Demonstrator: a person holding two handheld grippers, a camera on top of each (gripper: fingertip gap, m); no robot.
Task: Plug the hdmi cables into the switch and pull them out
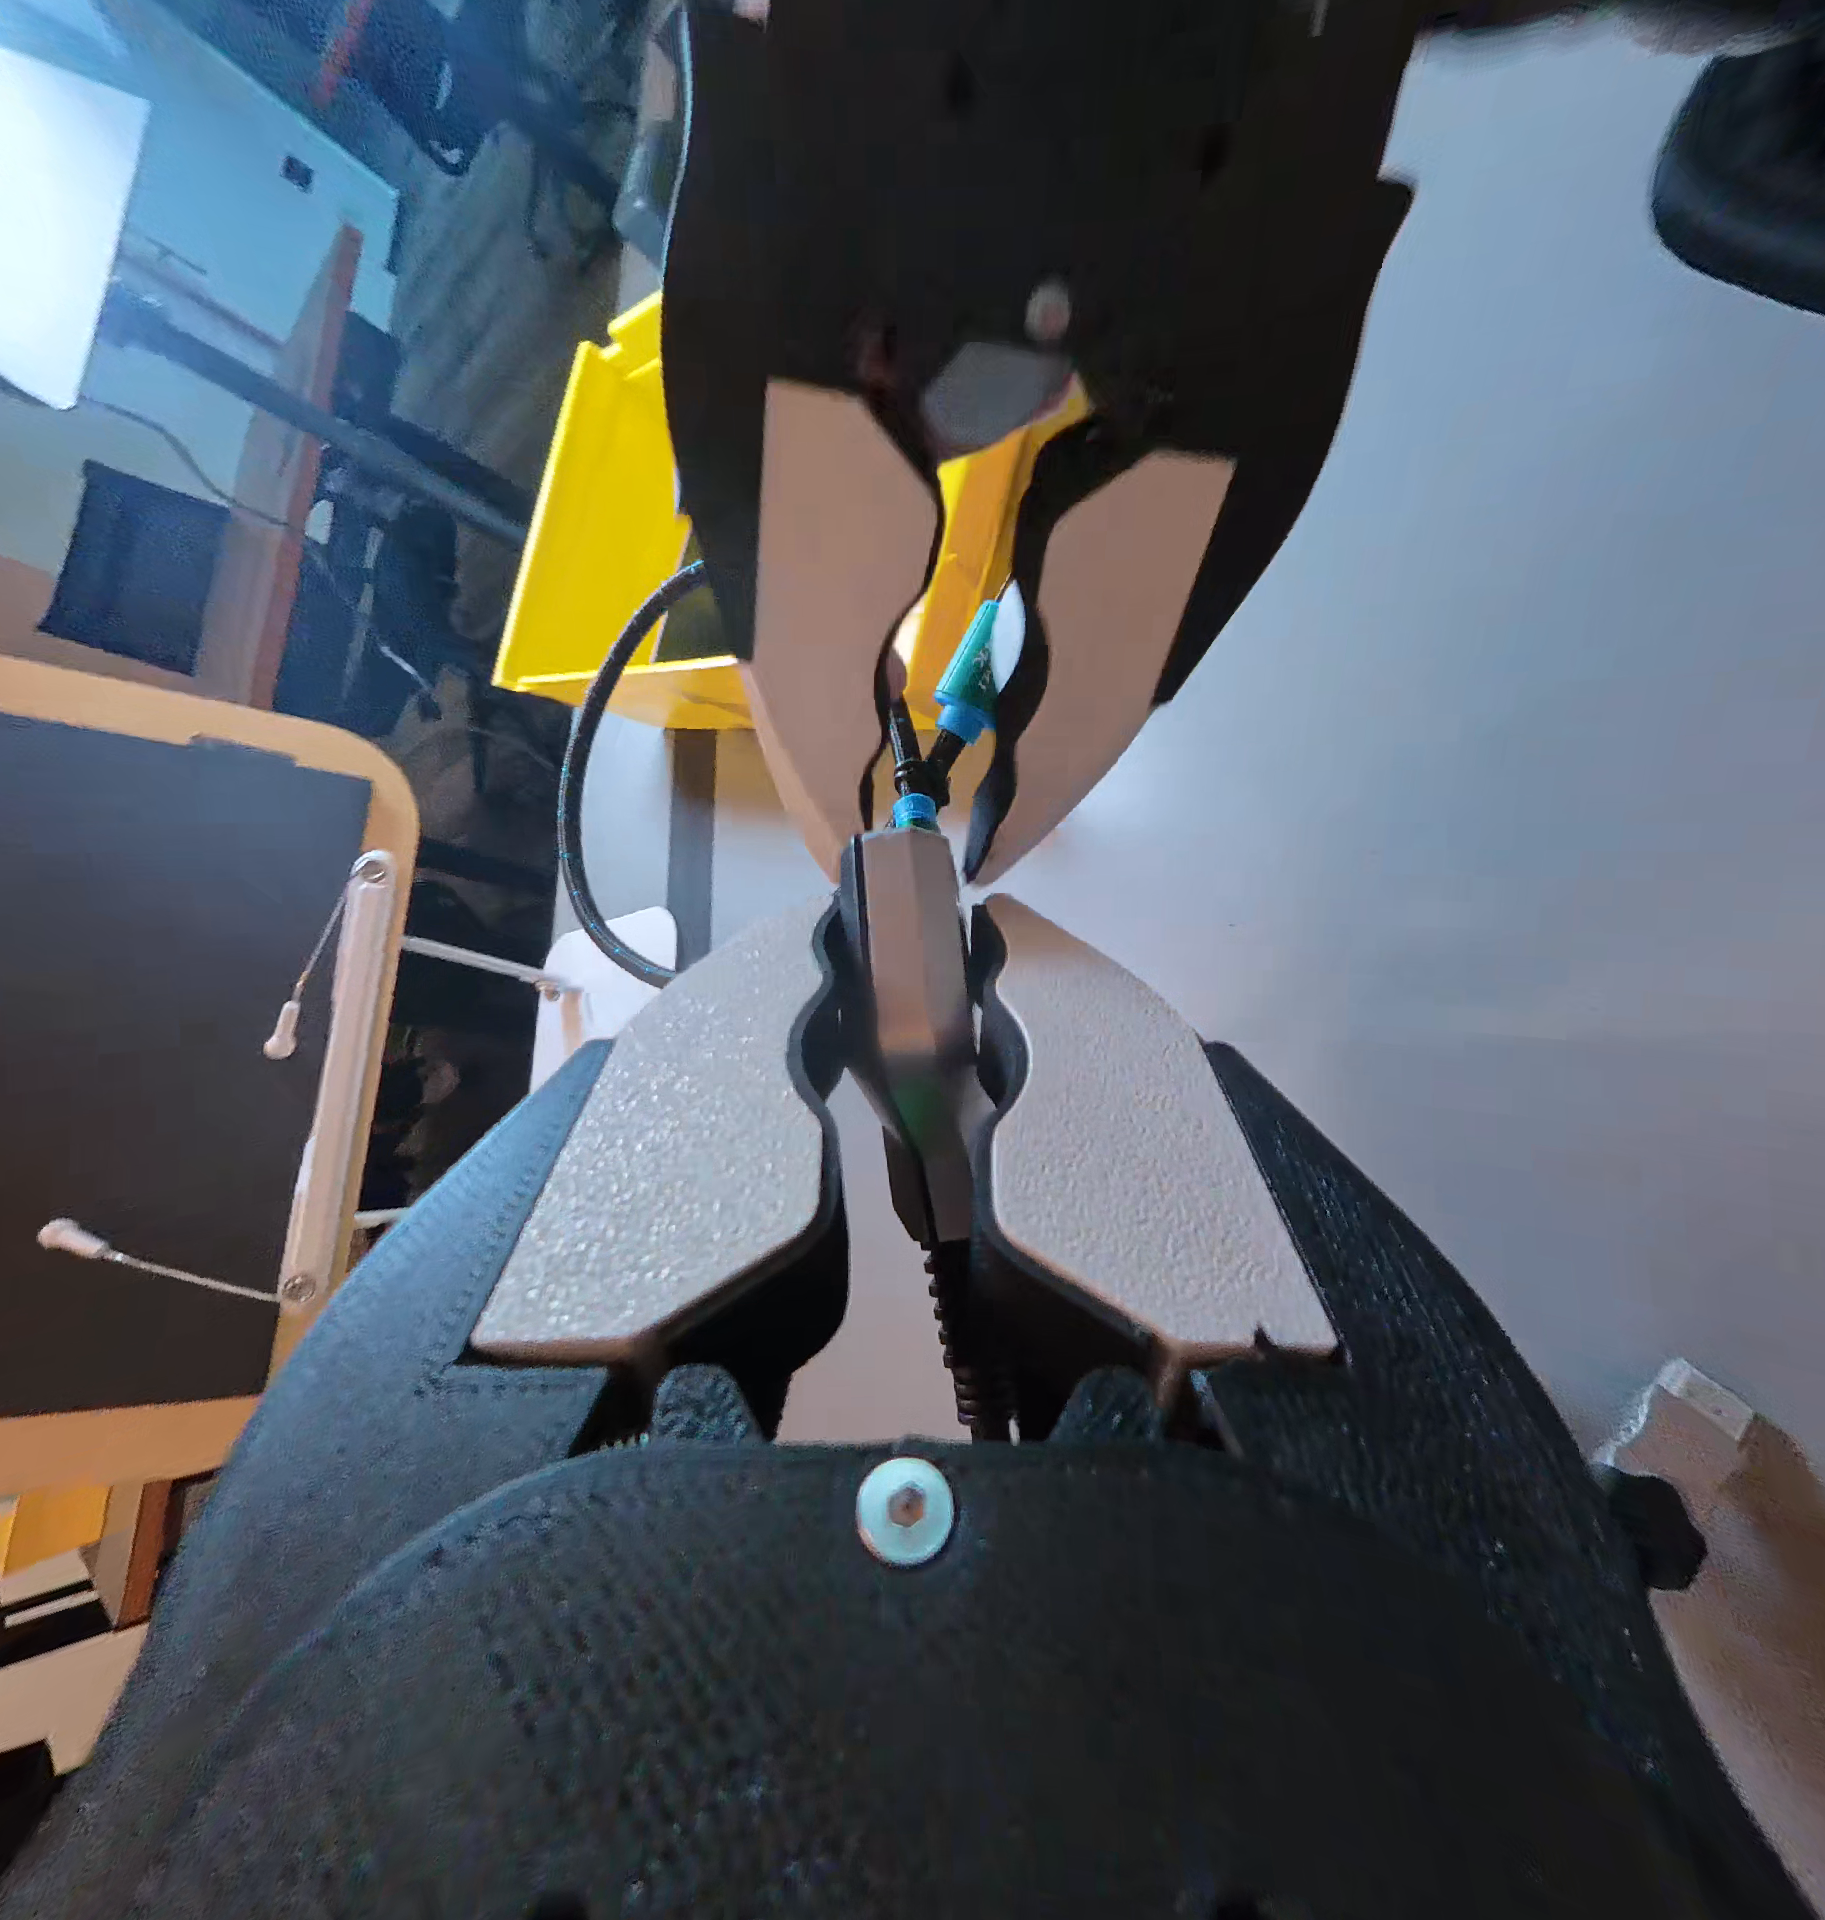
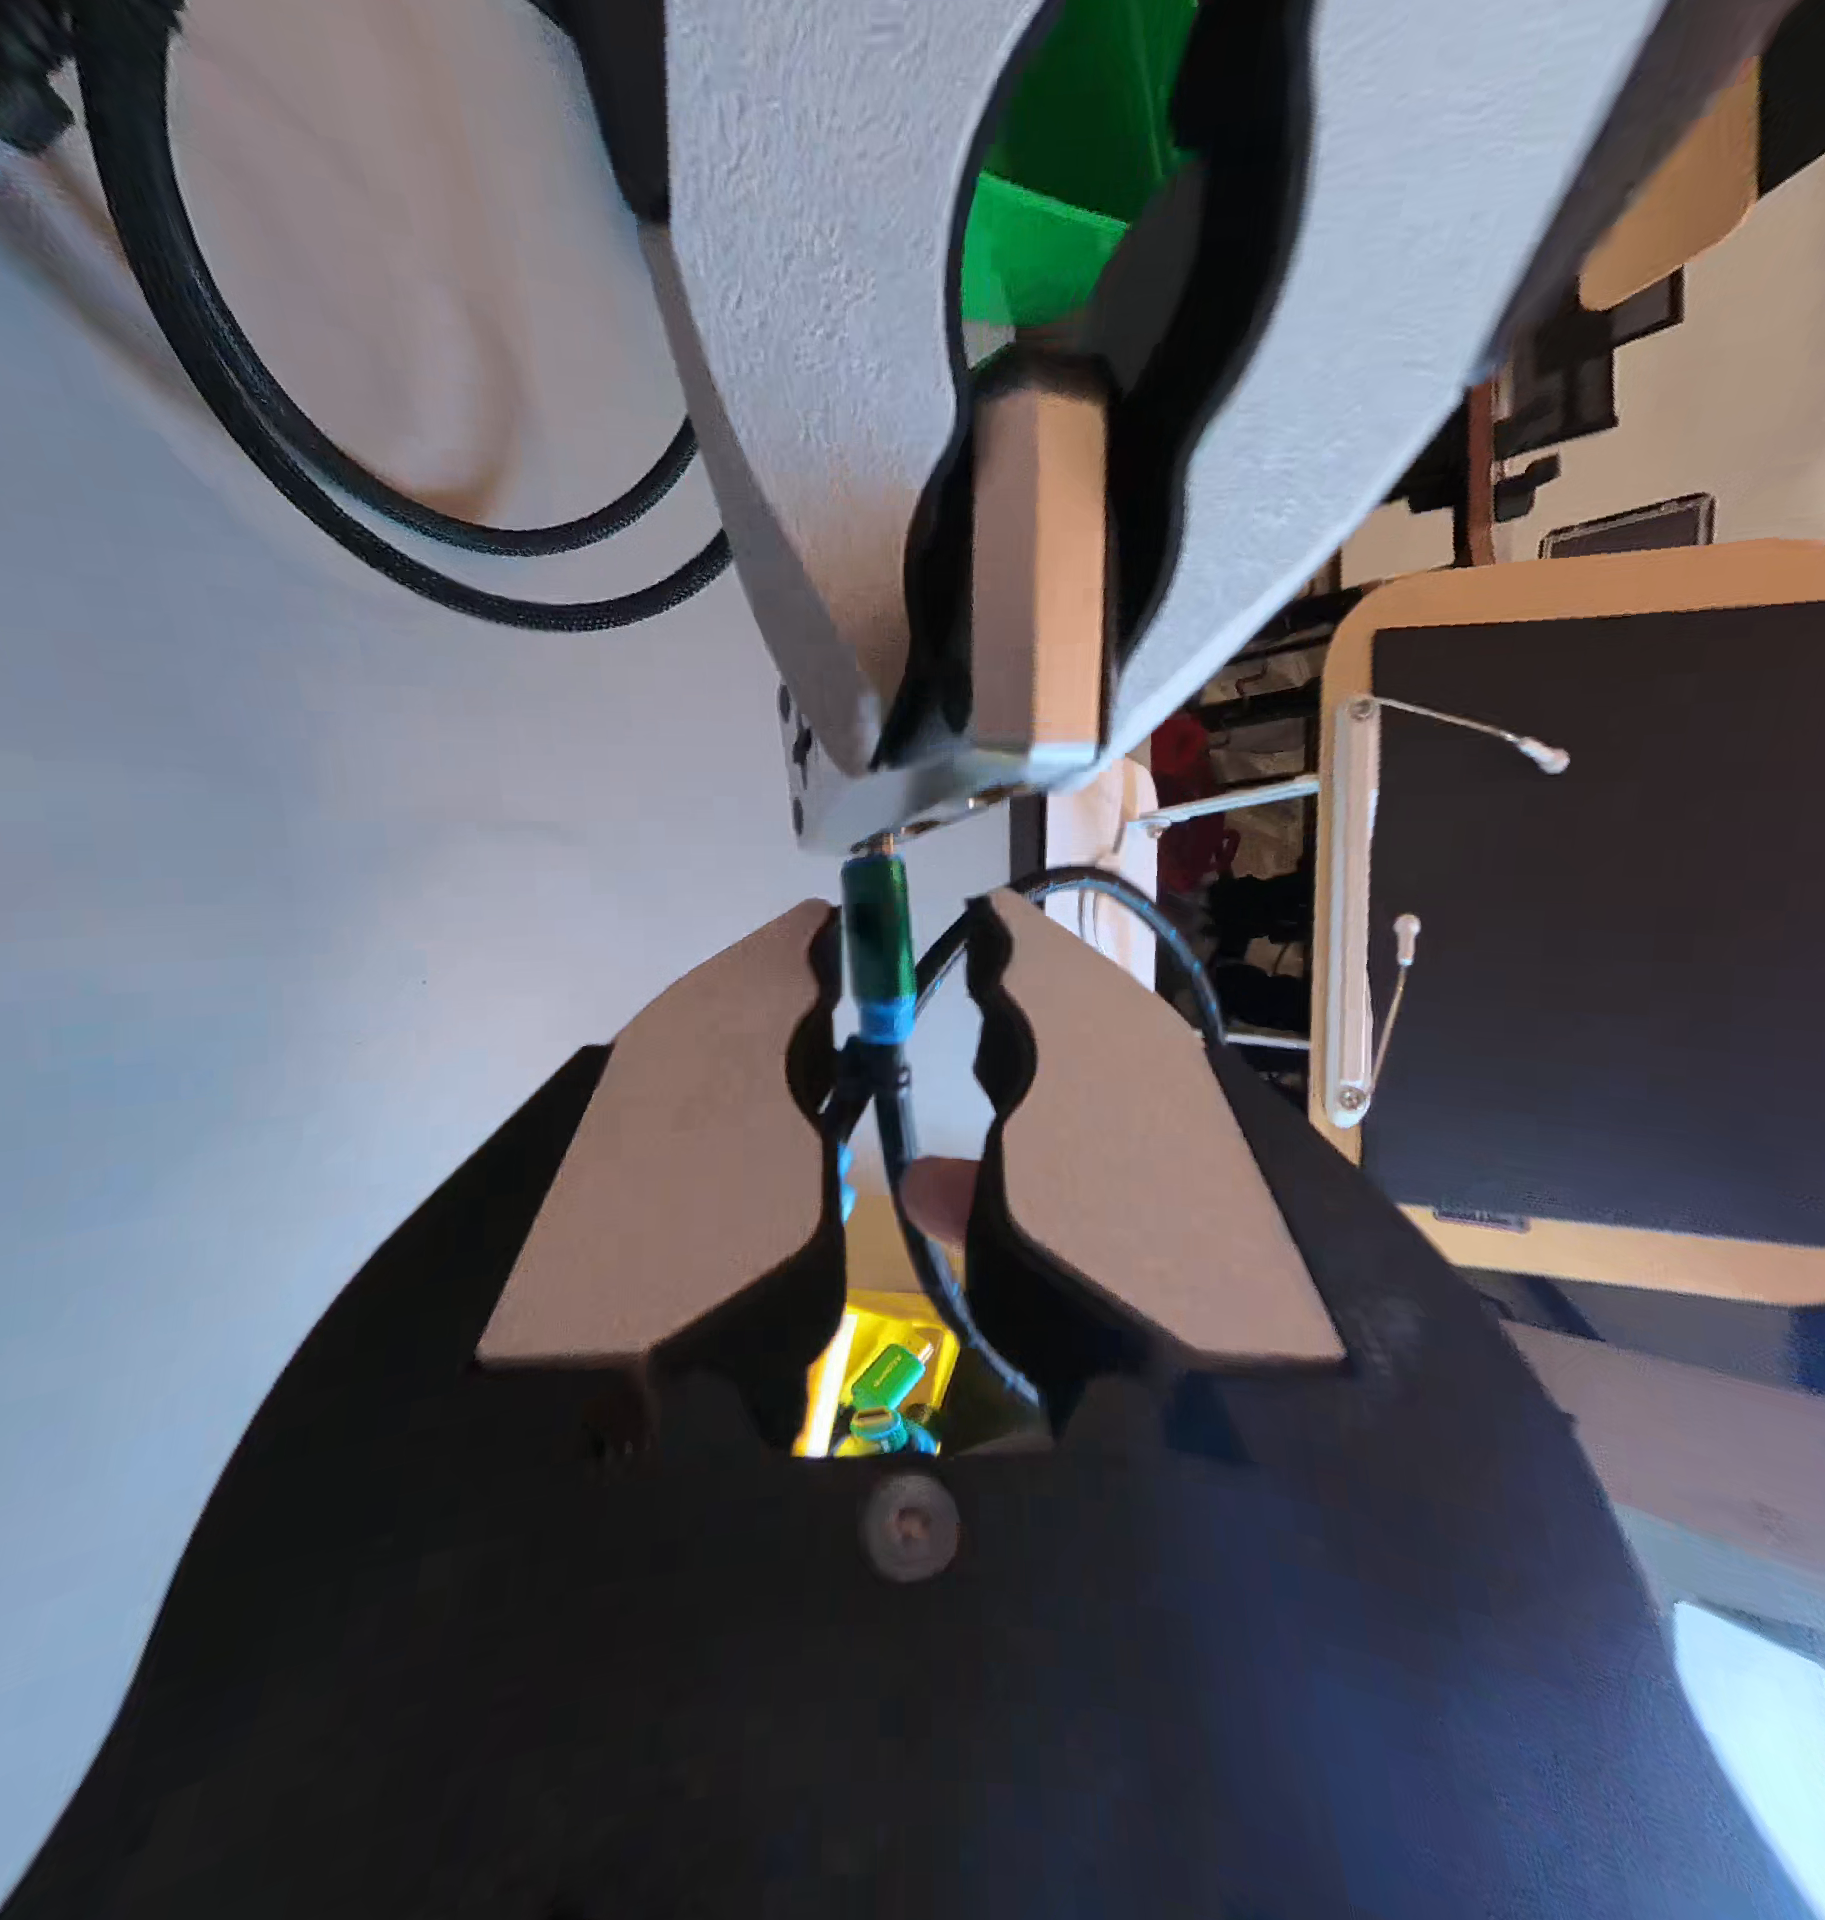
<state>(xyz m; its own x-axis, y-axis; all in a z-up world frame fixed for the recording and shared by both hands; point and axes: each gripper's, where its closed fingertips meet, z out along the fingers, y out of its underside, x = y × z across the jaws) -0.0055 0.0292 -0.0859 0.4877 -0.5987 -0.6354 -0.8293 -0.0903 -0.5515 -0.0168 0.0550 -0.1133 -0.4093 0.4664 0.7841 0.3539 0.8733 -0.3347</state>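
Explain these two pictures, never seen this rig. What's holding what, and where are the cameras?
There is no robot arm: a person holds a two-finger gripper in each hand, and each gripper has a camera looking forward along its fingers. In the left wrist view, the left gripper is clamped on the grey switch, with the other gripper facing it from above. In the right wrist view, the right gripper has its jaws around the green hdmi plug, which sits at the switch's end; a gap shows beside the plug, so they look open. Below is a white table, with a yellow bin behind and a loop of black cable.
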